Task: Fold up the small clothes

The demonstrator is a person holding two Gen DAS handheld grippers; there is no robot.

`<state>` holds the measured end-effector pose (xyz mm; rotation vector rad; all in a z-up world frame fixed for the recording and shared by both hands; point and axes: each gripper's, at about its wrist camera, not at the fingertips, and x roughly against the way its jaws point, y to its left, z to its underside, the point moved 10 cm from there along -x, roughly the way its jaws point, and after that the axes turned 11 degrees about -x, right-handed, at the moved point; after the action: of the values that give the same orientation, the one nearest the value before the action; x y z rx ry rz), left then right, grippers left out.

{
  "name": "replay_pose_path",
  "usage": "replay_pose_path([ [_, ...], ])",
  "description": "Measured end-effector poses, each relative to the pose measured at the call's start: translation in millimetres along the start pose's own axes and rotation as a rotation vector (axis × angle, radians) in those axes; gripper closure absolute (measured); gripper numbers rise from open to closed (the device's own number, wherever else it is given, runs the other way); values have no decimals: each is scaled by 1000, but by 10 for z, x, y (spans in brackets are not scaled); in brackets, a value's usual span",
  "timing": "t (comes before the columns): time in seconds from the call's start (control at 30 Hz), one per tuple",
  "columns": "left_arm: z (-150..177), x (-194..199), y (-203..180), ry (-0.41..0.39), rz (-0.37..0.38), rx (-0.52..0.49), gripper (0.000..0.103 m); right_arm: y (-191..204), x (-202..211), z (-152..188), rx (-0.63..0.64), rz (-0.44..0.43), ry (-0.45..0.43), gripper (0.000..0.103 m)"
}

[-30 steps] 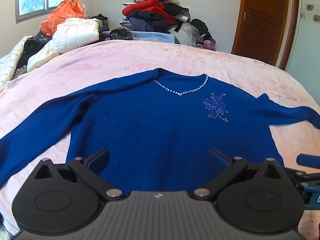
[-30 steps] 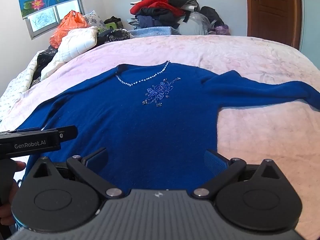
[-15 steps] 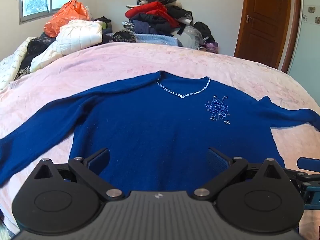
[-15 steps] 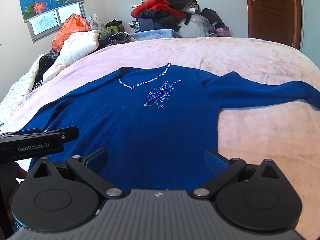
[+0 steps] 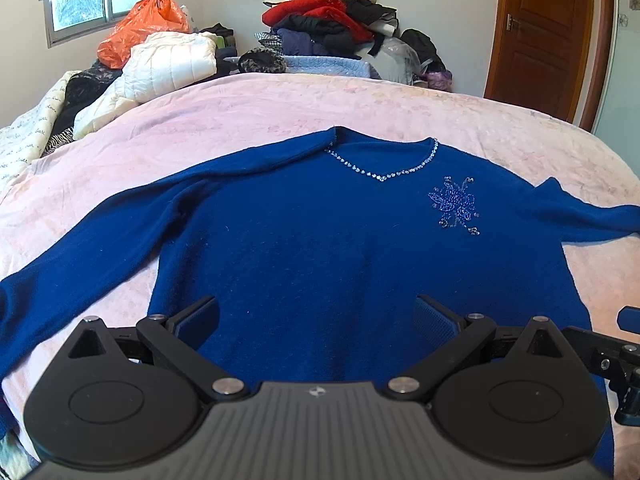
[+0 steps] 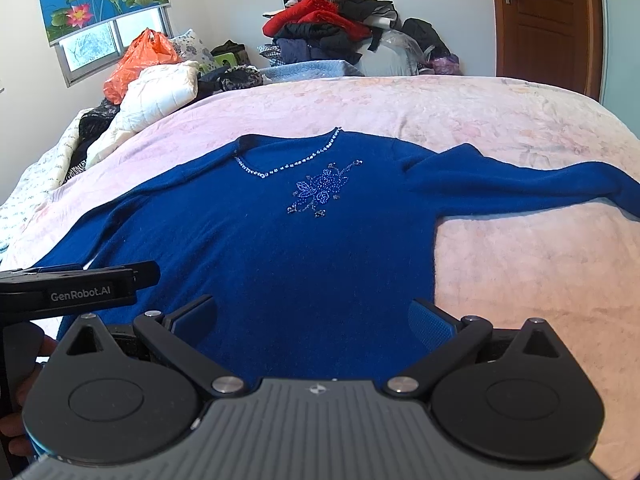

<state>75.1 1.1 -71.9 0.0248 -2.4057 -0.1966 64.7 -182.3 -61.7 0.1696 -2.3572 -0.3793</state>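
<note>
— Folding has not begun, as far as the views show; the blue sweater (image 5: 340, 248) lies flat and face up on the pink bedspread (image 5: 248, 116), both sleeves spread out to the sides, the beaded neckline (image 5: 380, 168) pointing away from the cameras.

— And the grippers?

— Both hover over the sweater's hem end; the left gripper (image 5: 316, 320) has its fingers spread wide with nothing between them; the right gripper (image 6: 312, 320) is likewise wide apart and empty, sitting toward the hem's right side. From the right wrist view the left tool (image 6: 80, 288) shows just off the sweater's left edge.

— So what remains?

— Everything, by the look of it: sleeves to bring in over the body, then the body to double over; no crease shows yet.

— Any change from a second ago?

— Slight; both cameras have tipped or drawn back a little, so the sweater sits lower in view and more of the wall and the clothes heap (image 5: 328, 24) beyond the neckline shows; the sweater itself has not shifted, and the finger spread looks the same.
</note>
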Motion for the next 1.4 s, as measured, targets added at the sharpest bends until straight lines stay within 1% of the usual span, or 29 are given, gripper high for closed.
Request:
replay_pose_path([
  [1.0,21,-16,57,3,-23,-13,0,-11,-26,38,-19,-11,15,0],
  [1.4,24,-16,12,2,-31,-32,0,-39,-43,44,-25,-9,22,0],
])
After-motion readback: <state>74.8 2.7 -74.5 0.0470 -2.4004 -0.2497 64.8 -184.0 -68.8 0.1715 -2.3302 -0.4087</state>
